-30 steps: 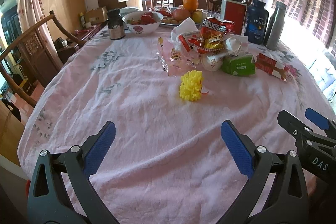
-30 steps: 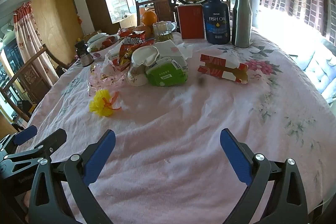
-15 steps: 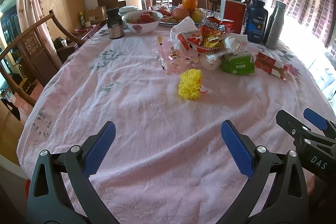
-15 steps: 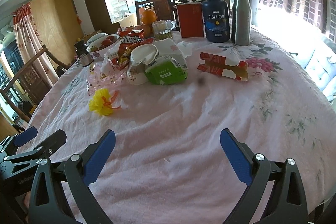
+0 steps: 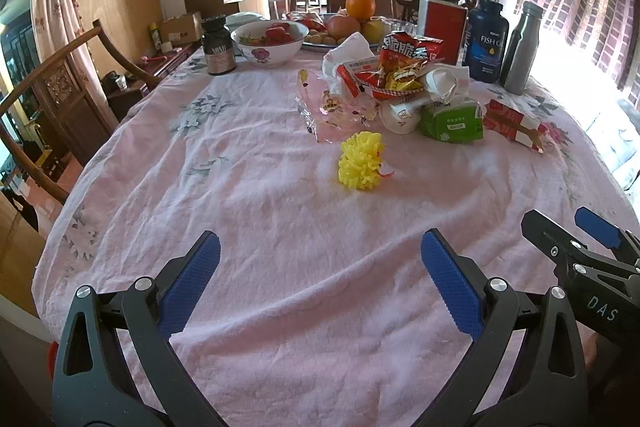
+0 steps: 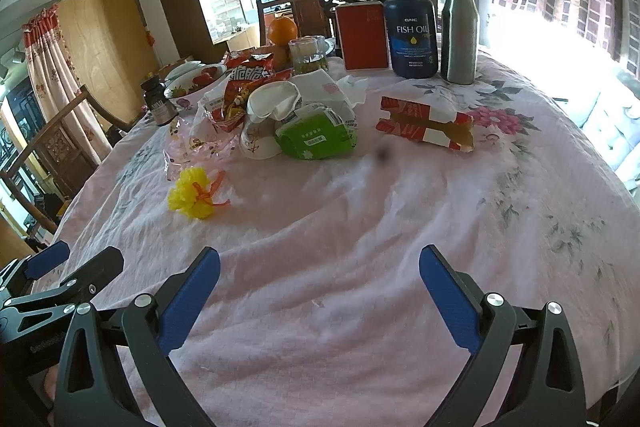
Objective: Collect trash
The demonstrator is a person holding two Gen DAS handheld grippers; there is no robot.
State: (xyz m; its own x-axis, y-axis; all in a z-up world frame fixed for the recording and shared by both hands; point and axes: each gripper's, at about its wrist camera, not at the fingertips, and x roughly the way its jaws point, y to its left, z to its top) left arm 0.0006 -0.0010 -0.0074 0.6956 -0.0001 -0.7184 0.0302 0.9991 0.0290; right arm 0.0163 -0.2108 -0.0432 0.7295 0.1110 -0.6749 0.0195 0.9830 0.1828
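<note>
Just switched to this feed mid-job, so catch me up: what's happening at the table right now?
A person holds two grippers low over the near edge of the pink tablecloth. The left gripper and right gripper are both open and empty. Nothing has been picked up. The trash sits farther up the table: a yellow pom-pom, clear wrapper, crushed paper cup, green tissue pack, snack bag and a flattened red carton.

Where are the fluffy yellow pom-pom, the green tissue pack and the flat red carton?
fluffy yellow pom-pom [image 5: 361, 161]: left wrist view, middle of the tuft.
green tissue pack [image 6: 316, 137]: right wrist view, front green face.
flat red carton [image 6: 426, 128]: right wrist view, top face.
</note>
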